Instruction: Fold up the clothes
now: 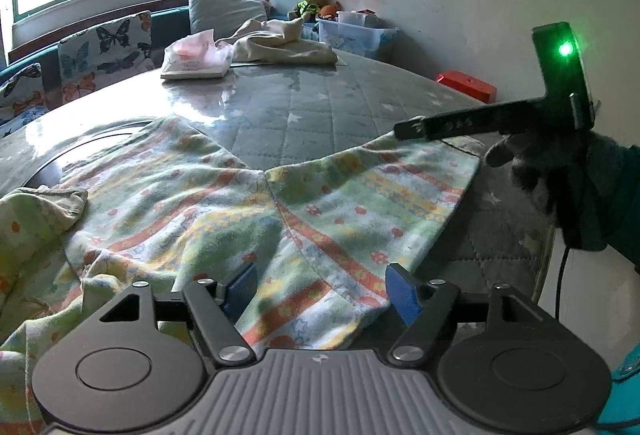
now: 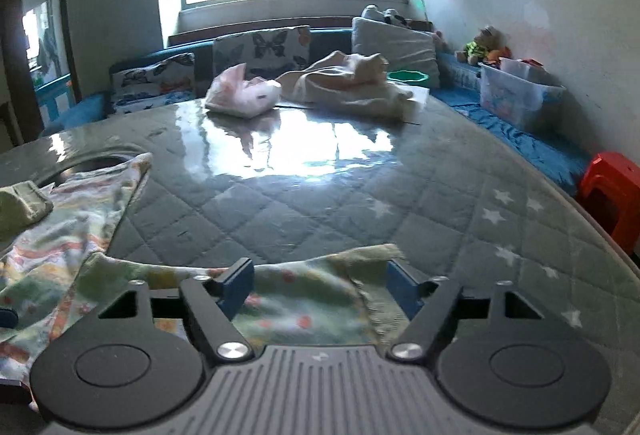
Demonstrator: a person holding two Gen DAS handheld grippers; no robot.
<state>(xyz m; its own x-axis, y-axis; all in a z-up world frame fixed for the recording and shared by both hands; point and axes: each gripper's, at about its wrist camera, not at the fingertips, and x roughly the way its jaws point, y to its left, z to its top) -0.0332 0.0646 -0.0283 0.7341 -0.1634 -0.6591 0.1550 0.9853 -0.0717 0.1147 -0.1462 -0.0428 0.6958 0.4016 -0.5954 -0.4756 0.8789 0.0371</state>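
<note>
Striped, flowered children's trousers (image 1: 224,203) lie spread on the quilted grey table (image 1: 320,103), legs fanned apart. My left gripper (image 1: 322,291) is open low over the waist end, its blue pads (image 1: 404,295) on either side of the cloth. At the right leg's hem is my right gripper (image 1: 402,131), held by a dark-gloved hand (image 1: 560,171). In the right wrist view, that gripper (image 2: 320,289) is open with the hem (image 2: 304,299) lying between its pads. The rest of the trousers (image 2: 60,235) stretch off to the left.
A crumpled beige garment (image 2: 352,83) and a pink plastic bag (image 2: 240,95) sit at the table's far side. Butterfly cushions (image 1: 104,47) line a bench behind. A clear storage bin (image 2: 516,95) and a red stool (image 2: 612,191) stand to the right. The table (image 2: 320,195) has a glossy cover.
</note>
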